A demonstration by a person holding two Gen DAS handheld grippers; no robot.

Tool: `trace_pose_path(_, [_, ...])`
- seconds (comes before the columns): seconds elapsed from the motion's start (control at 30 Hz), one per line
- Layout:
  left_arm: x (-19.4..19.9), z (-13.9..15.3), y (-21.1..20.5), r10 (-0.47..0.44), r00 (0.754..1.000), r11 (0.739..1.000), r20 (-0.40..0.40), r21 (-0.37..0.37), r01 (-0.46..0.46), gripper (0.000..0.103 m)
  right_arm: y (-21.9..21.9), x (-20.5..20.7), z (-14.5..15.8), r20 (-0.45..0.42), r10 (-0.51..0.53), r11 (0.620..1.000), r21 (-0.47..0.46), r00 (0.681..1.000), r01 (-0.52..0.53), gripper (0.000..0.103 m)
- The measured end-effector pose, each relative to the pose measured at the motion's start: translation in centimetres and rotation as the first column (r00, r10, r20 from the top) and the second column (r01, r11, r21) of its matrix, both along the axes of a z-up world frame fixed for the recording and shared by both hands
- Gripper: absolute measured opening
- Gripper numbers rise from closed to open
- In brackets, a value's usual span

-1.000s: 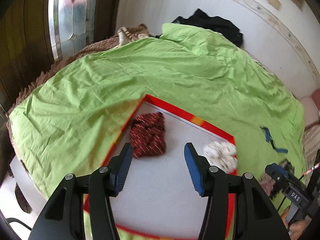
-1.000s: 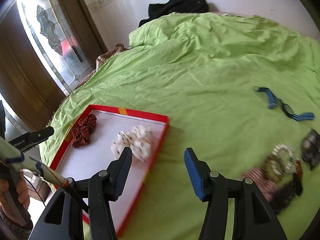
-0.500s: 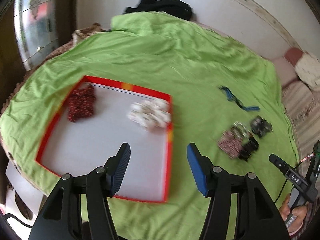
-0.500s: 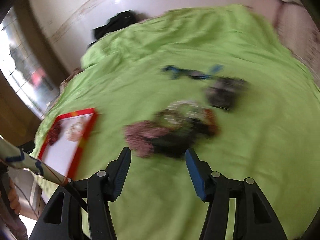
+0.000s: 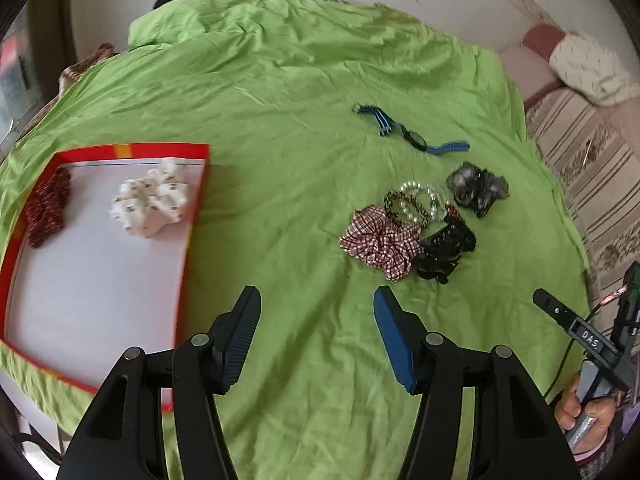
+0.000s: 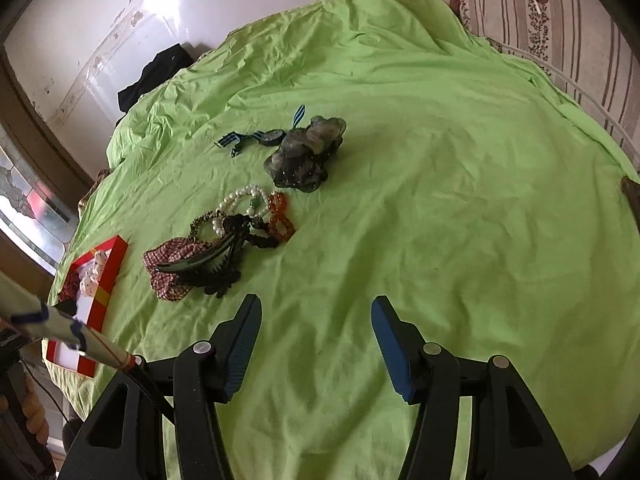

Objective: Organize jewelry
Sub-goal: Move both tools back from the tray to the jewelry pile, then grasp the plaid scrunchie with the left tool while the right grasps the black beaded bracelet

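Green sheet [image 5: 280, 80] is the work surface. Red-rimmed tray [image 5: 192, 216], left of the left gripper [image 5: 316, 332], already holds two scrunchies, so it's probably the sorting spot. Jewelry pile [image 5: 408, 224] sits ahead-right of the left jaws, ahead-left of the right gripper [image 6: 316, 332]. Both grippers part-open, empty, nothing between.

I get soft, even daylight; a bright glare patch sits on the white wall [image 6: 160, 8] in the right wrist view. Shadows are faint. Fisheye bending curves the edges into black corners. Both views look sharp.
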State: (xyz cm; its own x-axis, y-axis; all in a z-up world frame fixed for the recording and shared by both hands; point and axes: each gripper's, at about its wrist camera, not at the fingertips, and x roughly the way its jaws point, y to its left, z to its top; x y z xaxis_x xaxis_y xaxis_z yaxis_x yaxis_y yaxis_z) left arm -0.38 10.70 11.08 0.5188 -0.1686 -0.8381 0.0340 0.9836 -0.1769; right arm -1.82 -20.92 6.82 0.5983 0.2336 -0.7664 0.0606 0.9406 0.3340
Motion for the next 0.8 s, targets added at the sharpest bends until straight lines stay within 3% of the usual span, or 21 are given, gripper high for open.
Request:
trace_pose_path(0.23, [3.1, -3.0, -1.6, -0.026, 0.998, 0.999, -0.063, -0.038, 0.023, 0.058, 0.1, 1.8, -1.7, -0.024, 0.025, 0.996, 0.081, 0.999, -0.023, 0.062])
trace_pose_path(0.4, [6.0, -4.7, -1.7, -0.035, 0.994, 0.984, -0.107, -0.176, 0.016, 0.058, 1.2, 3.6, -1.6, -0.018, 0.068, 0.985, 0.161, 0.998, -0.064, 0.062])
trace_pose_path(0.53, [8.2, -5.9, -2.7, -0.059, 0.99, 0.975, -0.124, -0.222, 0.031, 0.058, 2.4, 5.2, -1.9, -0.027, 0.097, 0.957, 0.277, 0.995, -0.085, 0.062])
trace_pose_path(0.6, [9.1, -6.5, -3.0, -0.069, 0.989, 0.971, -0.131, -0.235, 0.036, 0.053, 3.2, 6.3, -2.2, -0.038, 0.105, 0.938, 0.334, 0.994, -0.087, 0.062])
trace_pose_path(0.7, [10.2, -7.5, -3.7, -0.101, 0.984, 0.967, -0.15, -0.247, 0.061, 0.039, 4.3, 7.9, -3.1, -0.066, 0.102, 0.928, 0.366, 0.993, -0.071, 0.062])
trace_pose_path(0.77, [10.4, -8.1, -4.3, -0.127, 0.978, 0.966, -0.167, -0.247, 0.083, 0.015, 4.8, 8.6, -3.6, -0.081, 0.105, 0.919, 0.39, 0.991, -0.065, 0.062])
trace_pose_path(0.8, [10.4, -8.3, -4.5, -0.135, 0.976, 0.966, -0.172, -0.243, 0.091, 0.012, 5.3, 9.1, -3.9, -0.091, 0.107, 0.911, 0.407, 0.99, -0.061, 0.063])
